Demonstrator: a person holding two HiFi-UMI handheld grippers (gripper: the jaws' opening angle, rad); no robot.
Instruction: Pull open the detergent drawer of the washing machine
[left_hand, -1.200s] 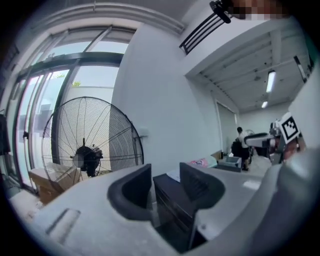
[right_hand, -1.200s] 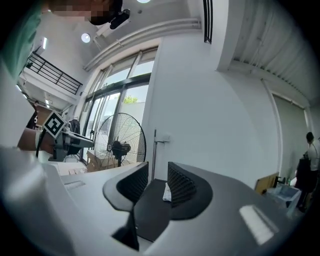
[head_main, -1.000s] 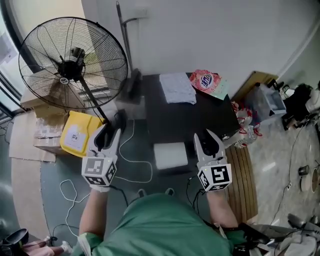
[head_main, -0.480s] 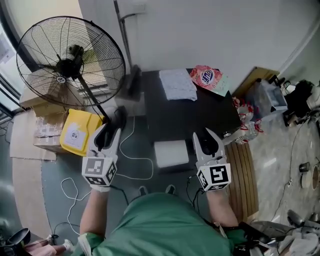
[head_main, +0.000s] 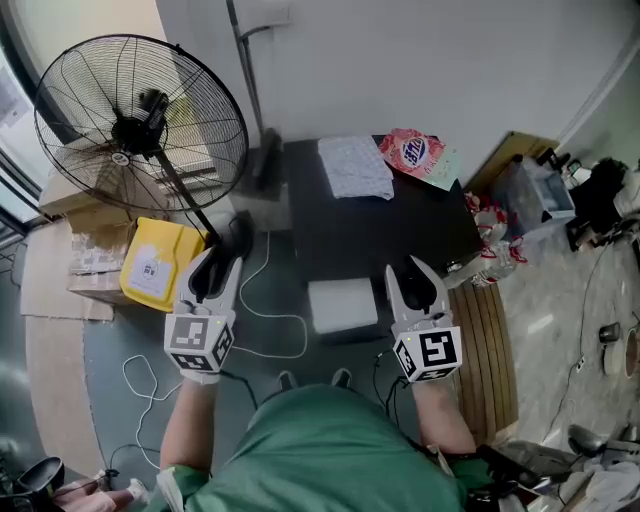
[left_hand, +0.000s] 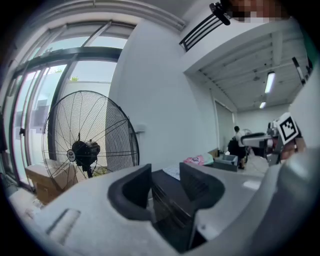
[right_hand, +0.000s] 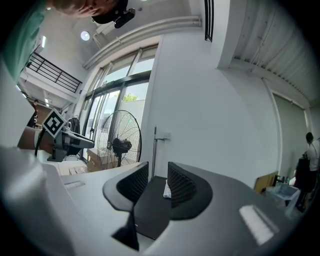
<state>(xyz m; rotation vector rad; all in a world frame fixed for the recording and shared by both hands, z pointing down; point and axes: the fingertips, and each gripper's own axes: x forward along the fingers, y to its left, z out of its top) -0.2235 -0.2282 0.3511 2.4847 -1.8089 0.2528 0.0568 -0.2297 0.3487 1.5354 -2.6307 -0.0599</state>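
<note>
The washing machine (head_main: 375, 235) is seen from above, its top black. A white rectangular part (head_main: 341, 305) juts out from its front edge at the left, apparently the detergent drawer. My left gripper (head_main: 220, 262) hovers left of the machine over the floor, open and empty. My right gripper (head_main: 405, 270) hovers at the machine's front right corner, jaws a little apart with nothing between them. It is just right of the white part and not touching it. In the left gripper view the left gripper (left_hand: 165, 175) frames the machine's dark side. In the right gripper view the right gripper (right_hand: 158, 175) frames the black top.
A folded white cloth (head_main: 355, 168) and a pink detergent bag (head_main: 415, 155) lie on the machine's top. A large standing fan (head_main: 140, 125), a yellow bag (head_main: 155, 265) and cardboard boxes (head_main: 85, 262) stand at the left. White cables (head_main: 265, 320) run over the floor. A wooden slat mat (head_main: 490, 350) lies at the right.
The head view has shifted slightly. Both grippers stay where they were, with their jaws unchanged.
</note>
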